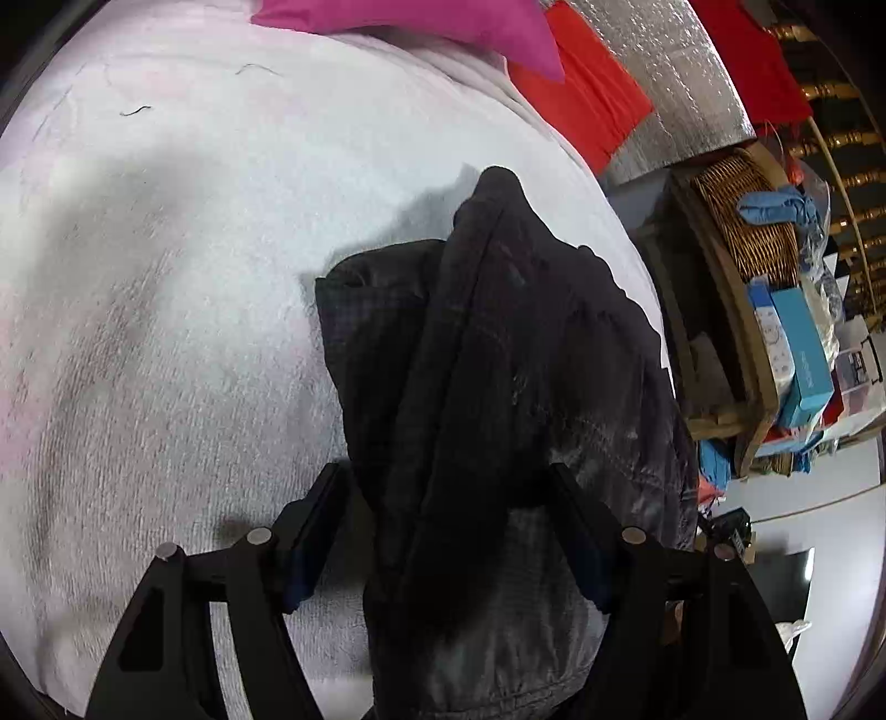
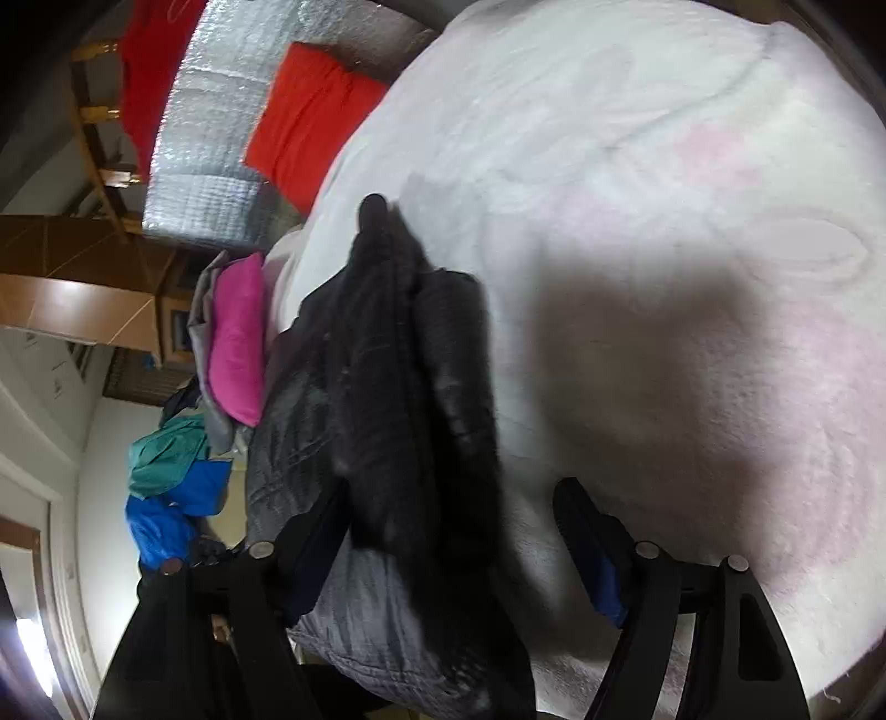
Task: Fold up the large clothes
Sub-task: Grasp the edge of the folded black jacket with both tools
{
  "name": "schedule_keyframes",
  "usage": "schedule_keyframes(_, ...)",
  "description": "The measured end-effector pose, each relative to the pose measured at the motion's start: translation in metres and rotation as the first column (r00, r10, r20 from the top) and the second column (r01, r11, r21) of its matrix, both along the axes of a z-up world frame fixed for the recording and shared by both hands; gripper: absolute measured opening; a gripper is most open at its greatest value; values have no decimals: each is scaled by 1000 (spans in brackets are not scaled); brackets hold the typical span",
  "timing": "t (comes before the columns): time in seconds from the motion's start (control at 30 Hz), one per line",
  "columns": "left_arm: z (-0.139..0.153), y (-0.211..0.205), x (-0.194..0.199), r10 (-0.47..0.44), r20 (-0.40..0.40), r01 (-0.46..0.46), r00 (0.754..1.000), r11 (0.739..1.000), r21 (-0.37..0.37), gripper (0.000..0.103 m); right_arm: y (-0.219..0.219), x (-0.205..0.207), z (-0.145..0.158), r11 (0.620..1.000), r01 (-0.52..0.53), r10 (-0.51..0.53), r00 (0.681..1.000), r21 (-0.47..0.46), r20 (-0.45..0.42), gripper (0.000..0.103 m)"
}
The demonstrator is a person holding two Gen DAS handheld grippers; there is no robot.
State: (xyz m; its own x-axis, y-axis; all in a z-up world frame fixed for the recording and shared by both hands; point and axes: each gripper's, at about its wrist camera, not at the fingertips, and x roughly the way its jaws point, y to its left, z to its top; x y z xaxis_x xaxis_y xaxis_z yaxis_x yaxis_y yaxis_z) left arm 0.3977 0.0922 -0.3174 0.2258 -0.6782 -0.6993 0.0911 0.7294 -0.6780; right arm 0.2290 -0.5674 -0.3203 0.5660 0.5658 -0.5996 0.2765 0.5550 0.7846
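A dark grey checked garment [image 1: 498, 343] lies bunched in thick folds on a white fleece blanket [image 1: 166, 277]. My left gripper [image 1: 443, 482] stands with its jaws wide apart on either side of the bundle, which fills the gap between them. In the right wrist view the same garment [image 2: 398, 360] runs up the left half over the blanket [image 2: 664, 221]. My right gripper [image 2: 448, 493] is open, the cloth lying against its left finger [image 2: 315, 531], the right finger [image 2: 592, 543] clear over the blanket.
A pink cushion [image 1: 432, 27] and red cloth [image 1: 587, 99] lie at the blanket's far edge. A wicker basket [image 1: 747, 221] and blue boxes [image 1: 797, 354] stand on a shelf to the right. Teal and blue clothes [image 2: 171, 476] are piled on the floor.
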Motion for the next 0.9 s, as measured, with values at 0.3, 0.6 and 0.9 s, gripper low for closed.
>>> schedule_keyframes(0.3,-1,-13,-1,-76,-7,76,997,994,-73,77,45,24,4,992,-110,111,994,-55,13,80)
schedule_keyframes(0.6,3,-23,-2,-73,17,75,997,986,-149,78,72,35,17,990,-103,111,991,-94,80,59)
schedule_keyframes(0.9,-3,-31,2,-64,38,68,997,990,-123,72,76,40,13,977,-96,103,994,-192,28,53)
